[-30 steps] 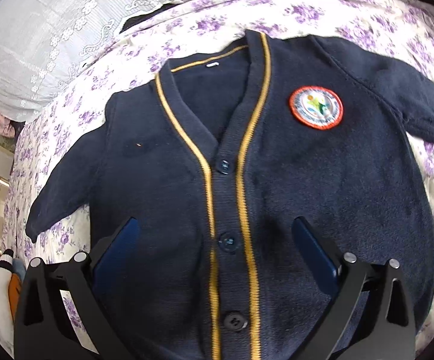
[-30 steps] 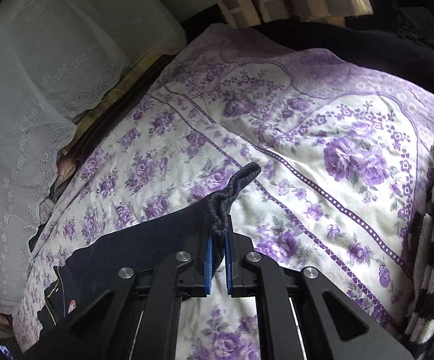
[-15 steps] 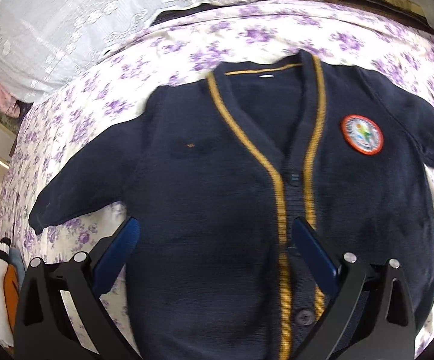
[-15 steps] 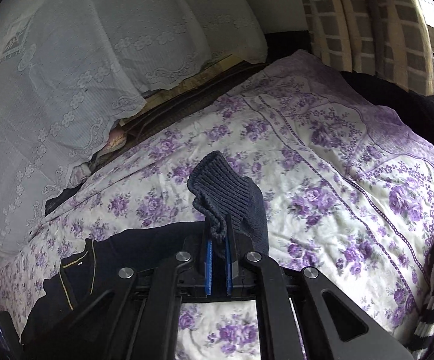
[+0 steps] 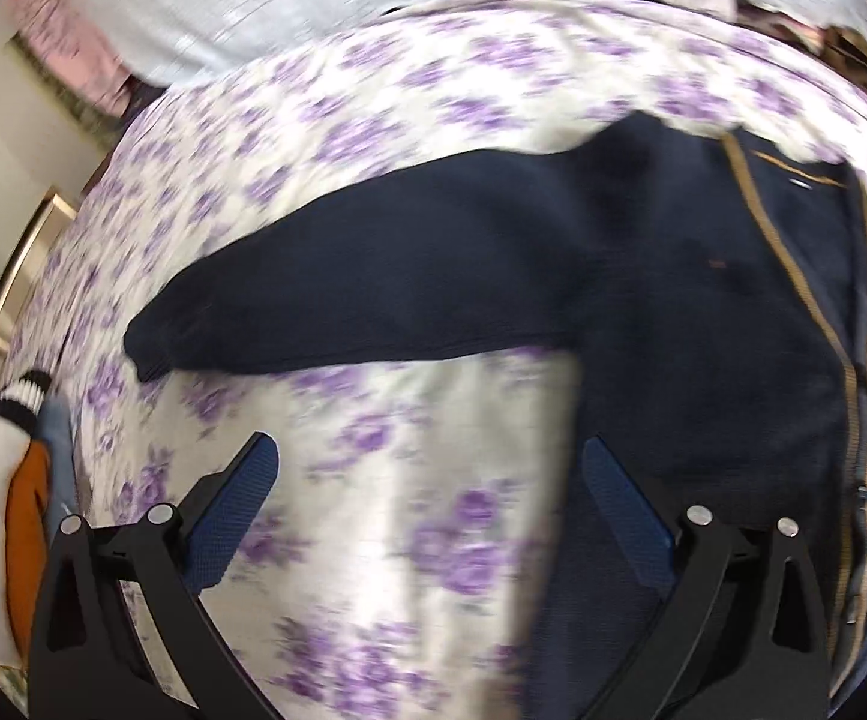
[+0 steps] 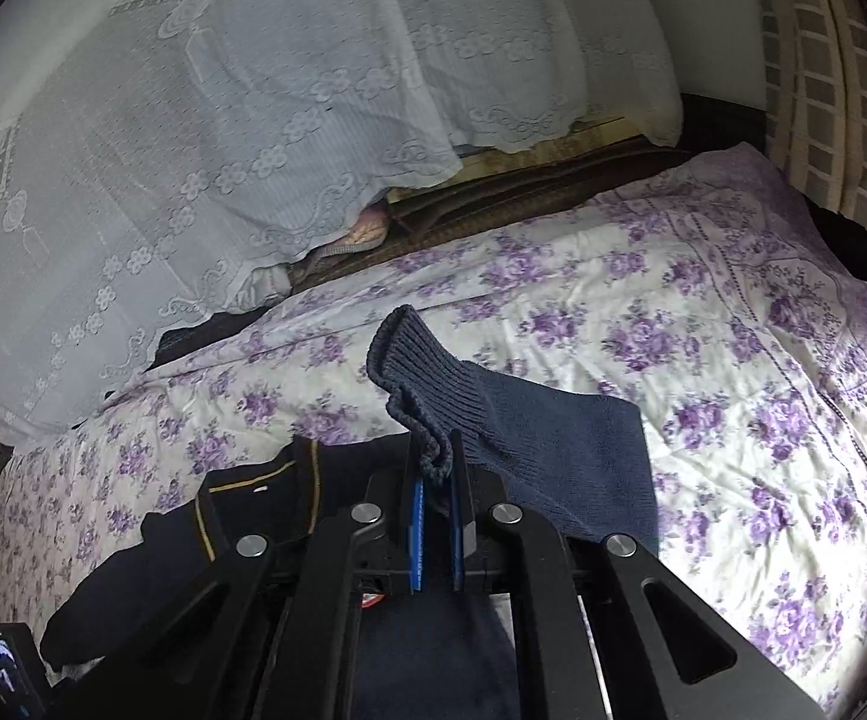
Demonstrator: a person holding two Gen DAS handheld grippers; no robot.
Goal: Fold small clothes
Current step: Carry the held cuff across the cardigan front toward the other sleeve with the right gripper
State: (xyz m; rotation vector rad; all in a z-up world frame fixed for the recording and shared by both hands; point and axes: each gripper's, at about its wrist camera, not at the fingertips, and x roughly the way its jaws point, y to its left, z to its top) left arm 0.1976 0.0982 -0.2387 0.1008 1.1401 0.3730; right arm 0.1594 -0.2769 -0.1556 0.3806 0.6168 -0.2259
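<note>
A small navy cardigan (image 5: 703, 312) with gold trim and a round chest badge lies on the floral bedspread (image 5: 373, 432). Its left sleeve (image 5: 373, 300) stretches out flat to the left in the left wrist view. My left gripper (image 5: 427, 480) is open and empty, above the bedspread just below that sleeve. My right gripper (image 6: 436, 468) is shut on the ribbed cuff (image 6: 415, 372) of the other sleeve, holding it lifted over the cardigan's body (image 6: 265, 498).
A white lace cover (image 6: 223, 120) drapes over bedding at the back. A white, orange and striped item (image 5: 1, 480) lies at the bed's left edge. A checked cushion (image 6: 823, 60) stands at the back right. The bedspread (image 6: 733, 390) spreads right.
My left gripper has swung left off the cardigan's body toward the outstretched left sleeve. My right gripper has carried the other sleeve's cuff inward over the cardigan.
</note>
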